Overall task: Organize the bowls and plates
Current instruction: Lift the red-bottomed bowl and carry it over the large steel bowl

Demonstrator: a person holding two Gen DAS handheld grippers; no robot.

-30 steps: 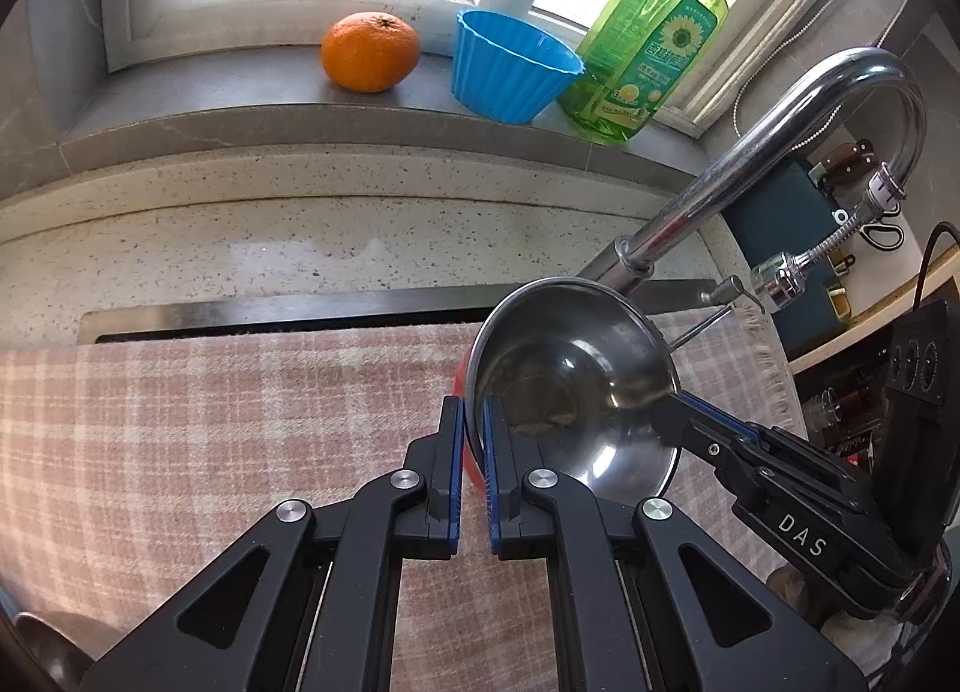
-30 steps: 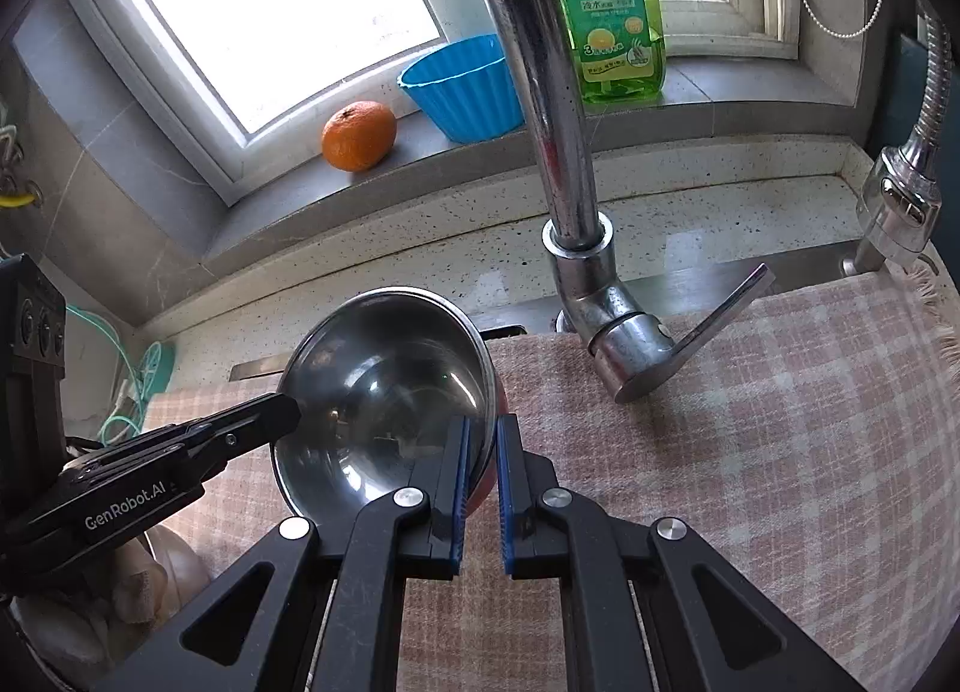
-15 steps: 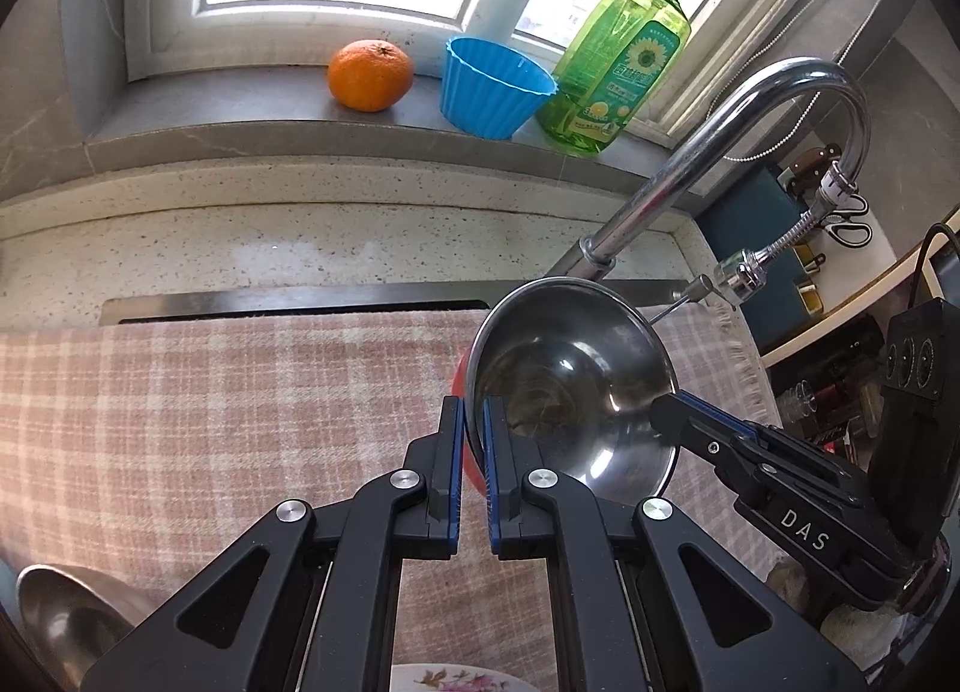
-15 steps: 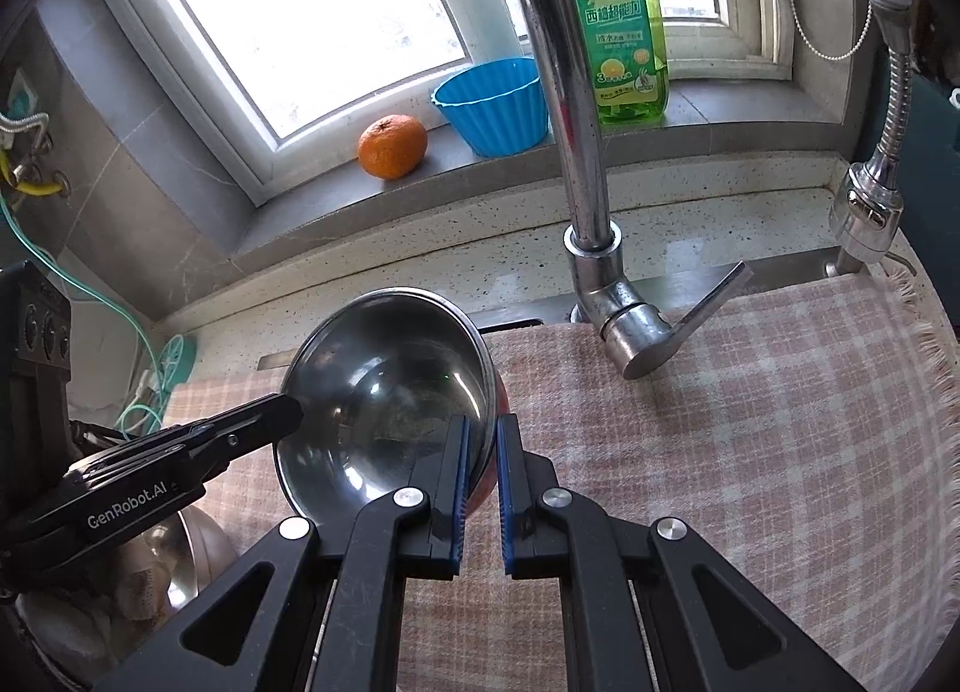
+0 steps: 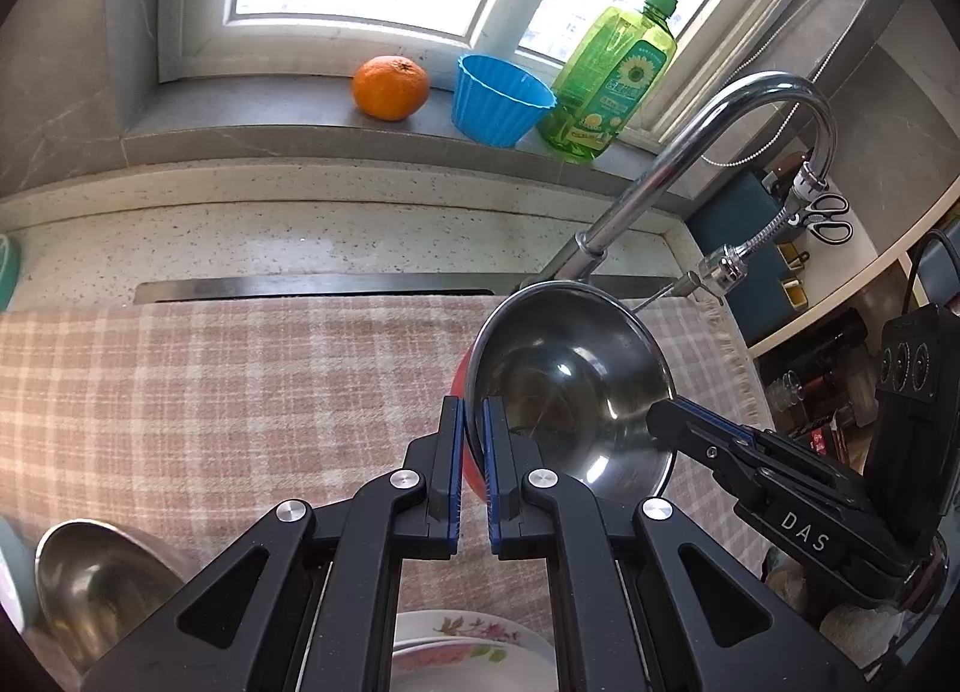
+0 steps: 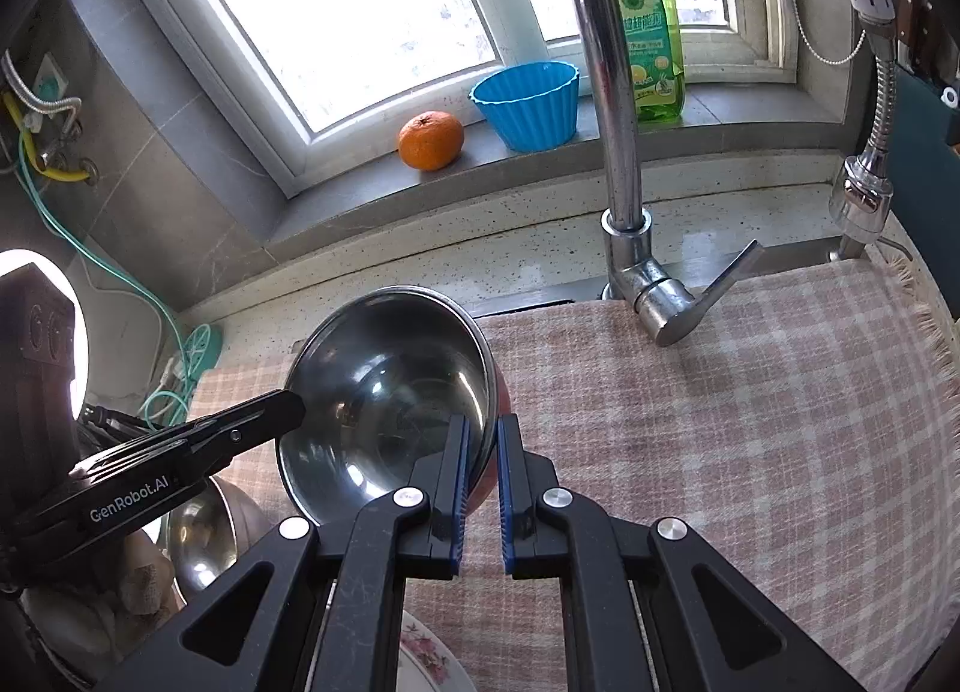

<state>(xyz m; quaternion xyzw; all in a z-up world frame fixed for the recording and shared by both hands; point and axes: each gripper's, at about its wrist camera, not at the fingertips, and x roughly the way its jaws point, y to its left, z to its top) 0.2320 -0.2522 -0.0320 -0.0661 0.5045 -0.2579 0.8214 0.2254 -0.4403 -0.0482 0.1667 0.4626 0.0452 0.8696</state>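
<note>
Both grippers pinch one steel bowl (image 5: pixel 570 386) by opposite rims: left gripper (image 5: pixel 473 422) on its left edge, right gripper (image 6: pixel 479 440) on its right. It's tilted above the plaid cloth (image 5: pixel 210 392), faucet (image 6: pixel 606 92) behind.

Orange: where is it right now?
The orange sits on the windowsill, just left of the blue cup, with the soap bottle beyond that; both views show it.
</note>
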